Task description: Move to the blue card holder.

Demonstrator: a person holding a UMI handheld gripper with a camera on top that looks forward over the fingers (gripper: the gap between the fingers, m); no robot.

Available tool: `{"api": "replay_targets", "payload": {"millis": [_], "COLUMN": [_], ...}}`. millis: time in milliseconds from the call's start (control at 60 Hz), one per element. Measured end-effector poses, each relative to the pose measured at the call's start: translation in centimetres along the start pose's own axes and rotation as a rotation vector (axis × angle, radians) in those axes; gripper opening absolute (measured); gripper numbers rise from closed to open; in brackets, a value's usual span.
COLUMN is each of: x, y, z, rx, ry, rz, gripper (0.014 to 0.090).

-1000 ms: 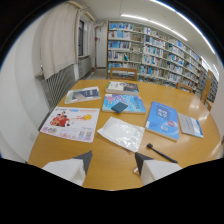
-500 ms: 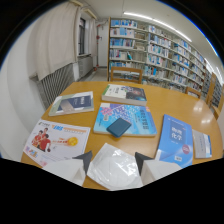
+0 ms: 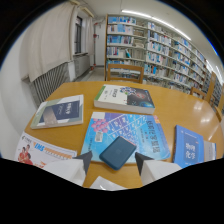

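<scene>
Looking at the table (image 3: 165,107), what do you see first?

— A dark blue card holder (image 3: 117,152). It lies flat on a big light blue book (image 3: 127,132), near that book's closer edge.

— Where is the gripper (image 3: 118,162)?

— Its two fingers (image 3: 85,161) show at the bottom, one on each side of the card holder. They are wide apart. The card holder sits between the tips and just ahead of them, with a gap on both sides. It rests on the book by itself, and the fingers hold nothing.

— What else is on the table?

— A book with a green and dark cover (image 3: 125,97) lies beyond the blue one. A grey and white book (image 3: 57,111) is off to the left side. A white paper with red and orange pictures (image 3: 42,152) is by the left finger. Another blue book (image 3: 192,145) lies to the right.

— And behind the table?

— A wooden chair (image 3: 124,72) stands at the far side. Long shelves full of books (image 3: 155,45) fill the back wall. A radiator (image 3: 47,82) sits under the window on the left.
</scene>
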Motion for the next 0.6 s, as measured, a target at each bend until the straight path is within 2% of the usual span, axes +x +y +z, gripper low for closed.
{"api": "replay_targets", "payload": {"millis": [233, 600], "x": [0.8, 1.0], "y": [-0.5, -0.4], "z": [2.7, 3.2], "rx": [-0.004, -0.002], "ry": [0.018, 0.013], "rz": [-0.001, 0.009], "gripper": [0.0845, 0.0845]}}
